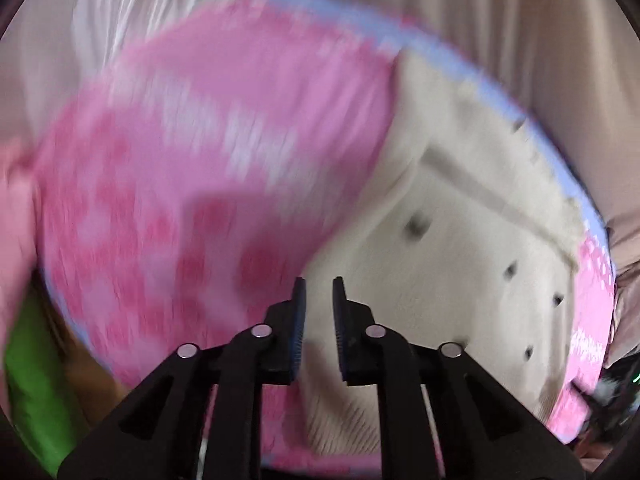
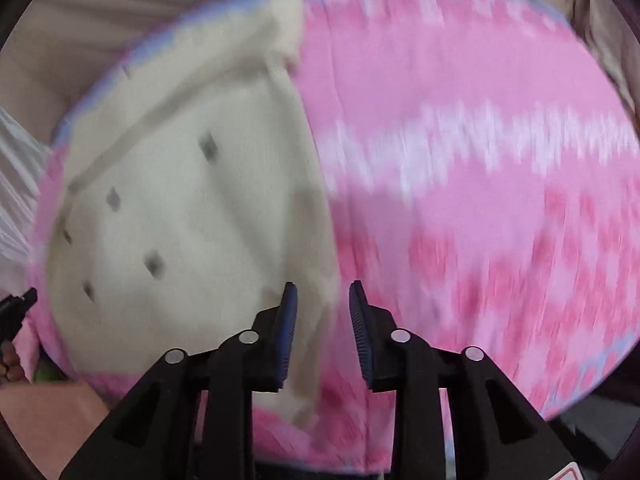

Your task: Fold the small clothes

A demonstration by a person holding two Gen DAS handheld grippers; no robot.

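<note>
A cream garment (image 1: pixel 460 272) with small dark spots lies flat on a pink patterned cloth (image 1: pixel 192 152) with a blue border. My left gripper (image 1: pixel 319 296) is open and empty, just above the garment's left edge. In the right wrist view the same cream garment (image 2: pixel 180 216) lies left of centre on the pink cloth (image 2: pixel 480 200). My right gripper (image 2: pixel 323 300) is open and empty, over the garment's right edge. Both views are motion-blurred.
Beige fabric (image 1: pixel 520 20) and a white plastic sheet (image 1: pixel 112 12) lie beyond the pink cloth. Something green (image 1: pixel 36 380) sits at the lower left. The tip of the left gripper (image 2: pixel 16 312) shows at the left edge of the right wrist view.
</note>
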